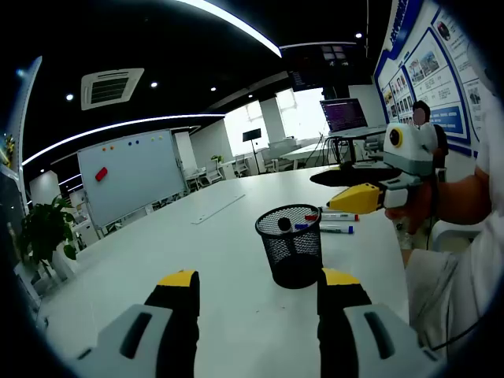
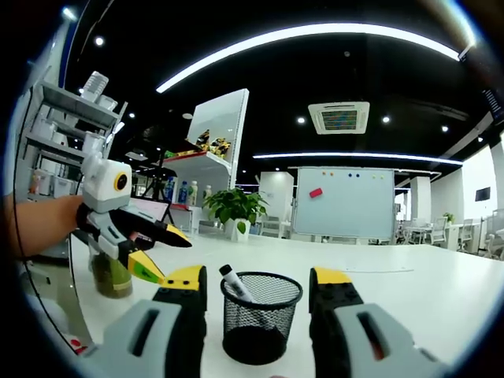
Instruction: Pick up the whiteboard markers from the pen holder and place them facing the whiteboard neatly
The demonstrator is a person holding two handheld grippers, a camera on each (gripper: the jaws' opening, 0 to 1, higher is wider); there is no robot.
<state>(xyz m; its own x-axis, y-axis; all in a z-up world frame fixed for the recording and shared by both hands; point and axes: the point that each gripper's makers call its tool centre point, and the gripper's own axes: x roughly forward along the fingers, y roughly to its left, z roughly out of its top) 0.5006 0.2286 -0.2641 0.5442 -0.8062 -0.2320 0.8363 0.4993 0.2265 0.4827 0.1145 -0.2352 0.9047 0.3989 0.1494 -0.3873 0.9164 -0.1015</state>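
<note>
the black mesh pen holder (image 1: 290, 244) stands upright on the white tabletop (image 1: 220, 260), just beyond the left claw (image 1: 258, 295), whose two yellow-tipped jaws stand wide apart with nothing between them. in the right gripper view the same holder (image 2: 260, 315) sits between and just past the jaws of the right claw (image 2: 257, 293), which are also spread wide and empty. one marker (image 2: 235, 283) is left in the holder, leaning toward its left rim with a black cap poking above the mesh; in the left gripper view only its dark tip (image 1: 284, 224) shows over the rim.

two or three markers (image 1: 331, 222) already lie on the tabletop beyond the holder, side by side (red and blue caps can be made out, the rest is too small to tell). the whiteboard (image 1: 132, 175) stands well away at the far side of the room.

judging by this, the step in hand is fetching the last marker. the right claw looks best lined up for it: come down over the rim, narrow the jaws on the cap end that stands clear of the mesh, and lift straight up so the light holder does not tip or drag. the left claw could steady the holder's wall. then lay the marker parallel to the others, just beside them, its tip pointing toward the whiteboard.
</note>
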